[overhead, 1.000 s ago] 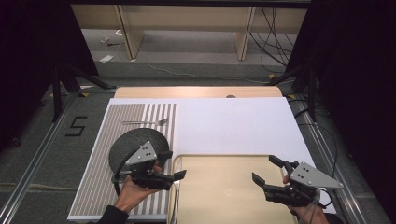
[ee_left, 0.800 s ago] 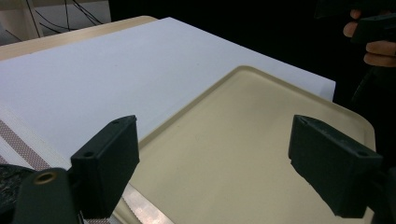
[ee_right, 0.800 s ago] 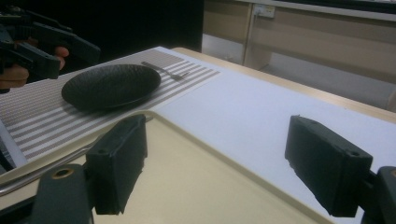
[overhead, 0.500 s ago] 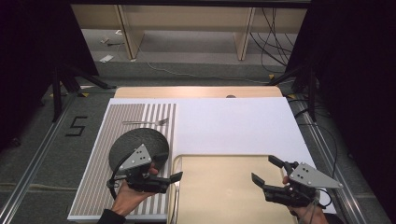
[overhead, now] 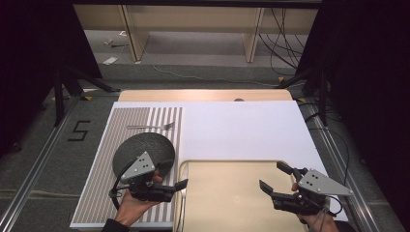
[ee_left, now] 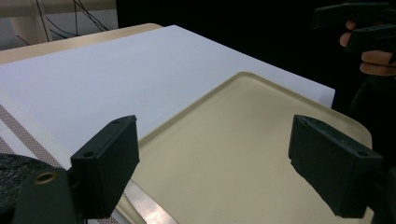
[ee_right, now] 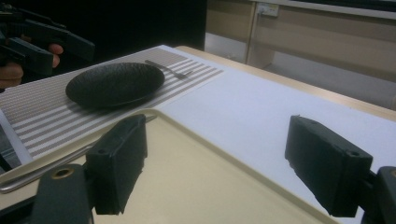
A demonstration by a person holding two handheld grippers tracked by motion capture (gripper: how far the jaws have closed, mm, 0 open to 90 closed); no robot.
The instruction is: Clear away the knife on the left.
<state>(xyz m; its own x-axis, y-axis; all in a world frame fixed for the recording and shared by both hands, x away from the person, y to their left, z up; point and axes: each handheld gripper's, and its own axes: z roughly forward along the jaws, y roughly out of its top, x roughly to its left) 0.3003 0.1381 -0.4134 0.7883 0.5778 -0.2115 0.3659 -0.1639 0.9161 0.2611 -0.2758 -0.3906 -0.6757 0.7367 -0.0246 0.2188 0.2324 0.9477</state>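
- our left claw [overhead: 183, 184] hangs with its jaws spread wide and nothing between them, tips pointing across the near left edge of the tray [overhead: 227, 174].
- our right claw [overhead: 278, 180] is just as wide and bare, over the tray's near right corner, tips aimed back toward the left one.
- the tray lies flat between the two claws, its long axis running away from us; in the left gripper view its raised rim [ee_left: 196, 105] sits just ahead of the jaws.
- the black plate [overhead: 143, 152] rests on the striped mat [overhead: 96, 169], just behind and outside the left claw, well apart from the right.
- a fork [overhead: 151, 126] lies beyond the plate, crosswise.
- we judge the left hand [overhead: 133, 205] nearer the plate, so that side should make the reach.
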